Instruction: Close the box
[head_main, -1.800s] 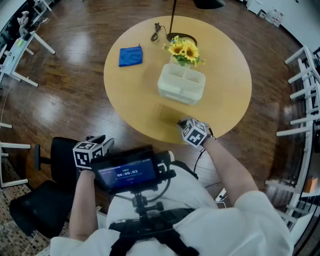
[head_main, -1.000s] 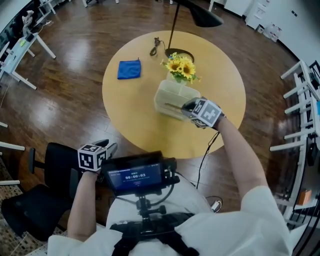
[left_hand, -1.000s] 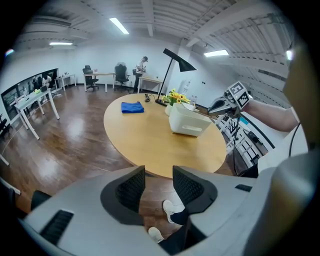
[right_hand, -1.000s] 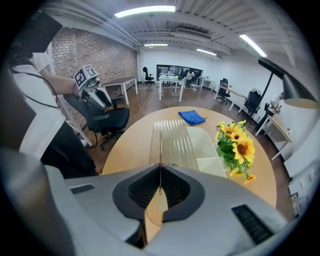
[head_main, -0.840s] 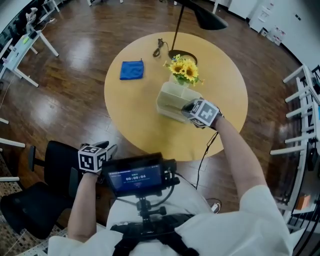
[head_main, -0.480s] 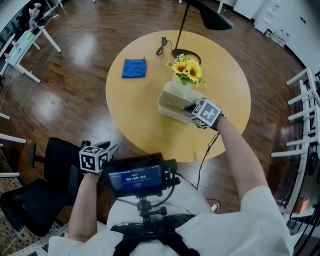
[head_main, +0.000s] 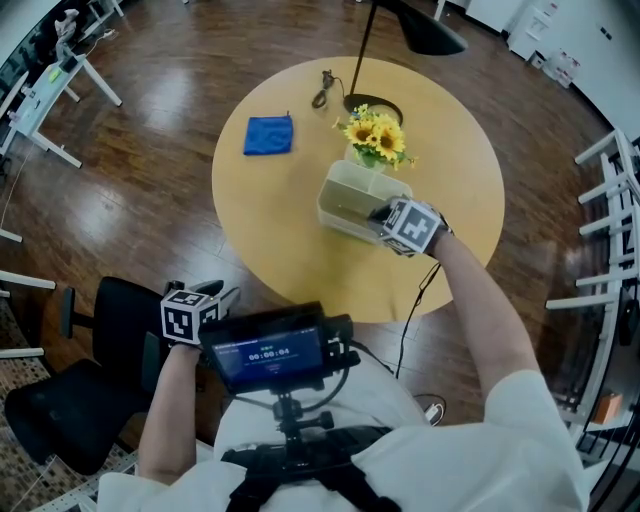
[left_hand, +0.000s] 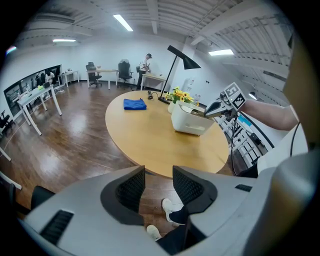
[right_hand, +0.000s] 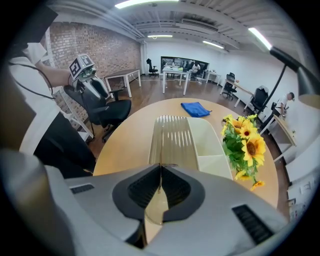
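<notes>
Round table (head_main: 262, 235), right gripper (right_hand: 160, 182) jaws pinching lid (right_hand: 172, 140) edge, left gripper (left_hand: 156, 187) jaws apart.

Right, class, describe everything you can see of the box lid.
The lid is clear, ribbed plastic, rectangular. The right gripper pinches its near edge, jaws shut on it. It lies tilted over the white box, covering one side; the divided side is uncovered. Whether it touches the box is unclear.
</notes>
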